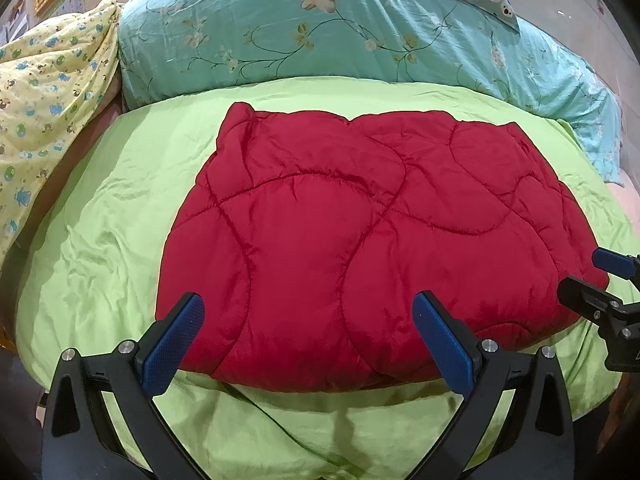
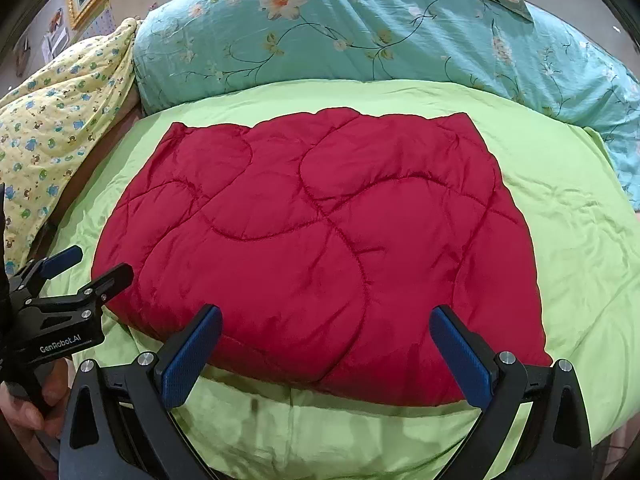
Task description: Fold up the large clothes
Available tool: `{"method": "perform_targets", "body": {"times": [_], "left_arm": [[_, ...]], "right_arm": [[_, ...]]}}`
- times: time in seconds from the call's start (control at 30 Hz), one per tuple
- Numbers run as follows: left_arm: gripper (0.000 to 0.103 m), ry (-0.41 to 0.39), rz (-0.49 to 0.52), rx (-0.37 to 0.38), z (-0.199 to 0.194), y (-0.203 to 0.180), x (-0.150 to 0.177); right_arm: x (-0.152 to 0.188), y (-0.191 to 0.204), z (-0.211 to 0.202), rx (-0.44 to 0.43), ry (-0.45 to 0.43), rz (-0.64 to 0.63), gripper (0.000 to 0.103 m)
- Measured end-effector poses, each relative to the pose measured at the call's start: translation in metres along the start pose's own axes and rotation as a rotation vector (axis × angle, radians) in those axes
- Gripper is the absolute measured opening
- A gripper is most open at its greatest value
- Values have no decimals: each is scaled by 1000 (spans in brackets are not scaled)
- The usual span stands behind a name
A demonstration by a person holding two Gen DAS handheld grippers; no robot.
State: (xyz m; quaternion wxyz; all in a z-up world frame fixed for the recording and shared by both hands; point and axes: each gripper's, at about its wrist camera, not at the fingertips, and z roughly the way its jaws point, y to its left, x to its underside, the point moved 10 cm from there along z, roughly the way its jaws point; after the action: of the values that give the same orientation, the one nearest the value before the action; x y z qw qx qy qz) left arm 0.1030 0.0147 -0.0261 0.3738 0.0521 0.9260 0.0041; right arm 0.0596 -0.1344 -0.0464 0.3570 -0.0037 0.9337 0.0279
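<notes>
Ahead of the left gripper [image 1: 308, 308], in its own wrist view, a red quilted garment [image 1: 360, 232] lies folded into a broad block on a light green bedspread [image 1: 100, 220]. Both blue-padded fingers [image 1: 178, 344] stand wide apart with nothing between them, poised over the block's near edge, though whether the tips touch the fabric is hard to judge through the fisheye. Off to the right of these fingers, the right gripper [image 1: 588, 276] reaches in at the garment's near right corner. Beyond the garment, a turquoise floral duvet [image 1: 320, 40] is bunched up, and a yellow printed blanket [image 1: 48, 100] lies far to the left.

From the right wrist view, the right gripper [image 2: 326, 322] is likewise spread wide and empty, its pads [image 2: 460, 356] framing the near edge of the red quilted garment [image 2: 320, 240]. To the left of them the left gripper [image 2: 88, 264] points toward the garment's near left corner, its fingers parted, held by a hand [image 2: 28, 404] at the frame's lower left. Green bedspread [image 2: 580, 240] surrounds the garment on every side.
</notes>
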Motion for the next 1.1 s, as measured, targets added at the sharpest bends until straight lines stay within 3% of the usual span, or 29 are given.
{"method": "perform_targets", "body": {"times": [1.1], "left_arm": [[103, -22, 0, 1, -11, -2, -1]], "right_arm": [[3, 11, -12, -6, -15, 9, 103]]}}
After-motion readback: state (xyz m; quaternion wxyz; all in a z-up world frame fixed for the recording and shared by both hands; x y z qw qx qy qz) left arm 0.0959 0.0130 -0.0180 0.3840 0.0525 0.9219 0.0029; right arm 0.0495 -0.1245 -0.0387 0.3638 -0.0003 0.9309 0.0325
